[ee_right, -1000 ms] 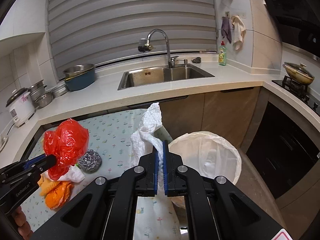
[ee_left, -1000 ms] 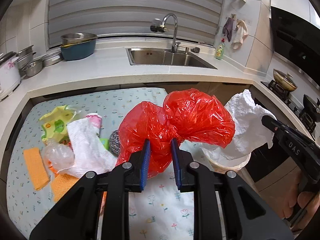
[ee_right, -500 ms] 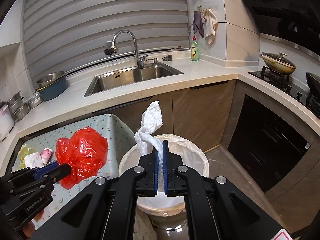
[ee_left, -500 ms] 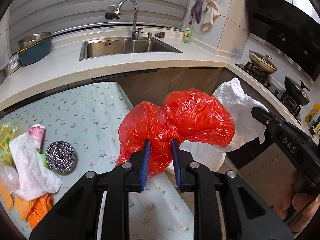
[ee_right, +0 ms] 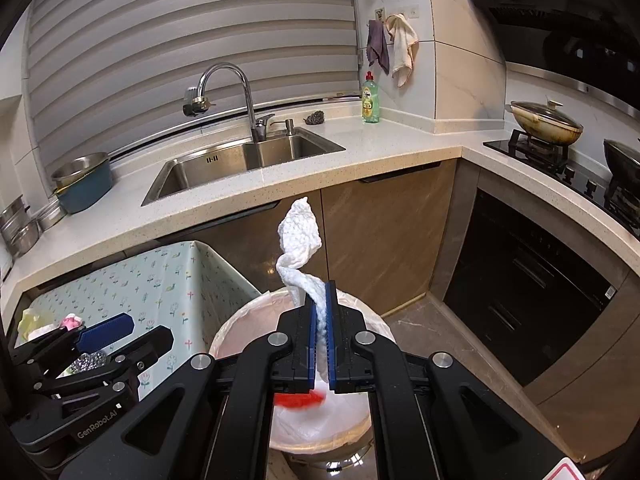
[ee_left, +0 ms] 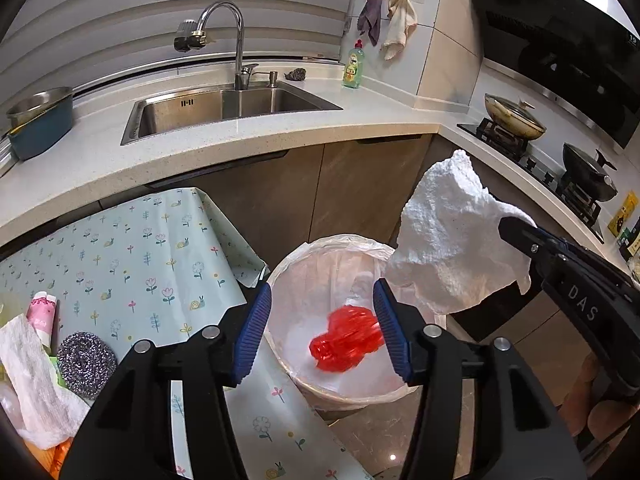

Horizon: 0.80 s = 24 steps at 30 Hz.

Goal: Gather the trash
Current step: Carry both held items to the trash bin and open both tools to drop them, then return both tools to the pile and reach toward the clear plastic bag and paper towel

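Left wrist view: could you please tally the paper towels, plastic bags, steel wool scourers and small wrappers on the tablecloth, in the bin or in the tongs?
Crumpled white paper towels: 2
Crumpled red plastic bags: 1
Grey steel wool scourers: 1
Pink-and-white wrappers: 1
Total: 5

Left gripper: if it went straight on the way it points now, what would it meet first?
Probably the red plastic bag inside the lined trash bin. The left gripper, whose jaws have just been opening and hold nothing, points down into the bin's mouth. Depth is unclear, so it might reach the liner first.
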Tool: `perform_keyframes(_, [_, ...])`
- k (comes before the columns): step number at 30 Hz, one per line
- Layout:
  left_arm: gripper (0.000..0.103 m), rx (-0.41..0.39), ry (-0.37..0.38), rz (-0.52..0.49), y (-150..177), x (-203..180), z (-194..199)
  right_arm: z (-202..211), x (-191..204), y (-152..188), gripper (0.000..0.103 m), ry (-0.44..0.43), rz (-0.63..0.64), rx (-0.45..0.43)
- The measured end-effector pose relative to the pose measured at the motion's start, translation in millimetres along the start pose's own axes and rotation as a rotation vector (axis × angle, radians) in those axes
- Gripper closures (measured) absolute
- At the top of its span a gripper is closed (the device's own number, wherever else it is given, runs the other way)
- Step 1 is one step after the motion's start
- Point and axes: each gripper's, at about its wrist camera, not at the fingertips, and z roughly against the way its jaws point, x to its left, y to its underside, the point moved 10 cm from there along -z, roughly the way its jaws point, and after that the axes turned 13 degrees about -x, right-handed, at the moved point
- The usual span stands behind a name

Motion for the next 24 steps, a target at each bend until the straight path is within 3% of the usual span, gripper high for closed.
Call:
perform_keyframes(6, [0.050,-0.008,-0.040,0.025,-2.8,17.9,3.2,-9.1,10.8,-1.9,0.098,-0.023,0.021,0.003])
perform_keyframes(9, [0.044,-0.017,-0.068,0.042,-4.3,28.5,7.6,-11.5,17.9,-1.6,0.087,-0.032,0.024,0.004])
perform_keyframes(11, [0.040,-0.023,-0.086,0.050,-4.9,35.0,10.8,-9.6,22.4,-3.1,0.066,-0.034,0.026,-0.009])
perform_keyframes(12, [0.038,-0.026,-0.092,0.055,-5.1,38.0,12.4,-8.2,25.0,-4.5,0.063,-0.036,0.028,-0.016])
perform_keyframes(24, [0.031,-0.068,-0.163,0.105,-10.1,73.5,48.0,22.6,68.4,-17.8,0.047,-0.103,0.052,-0.058])
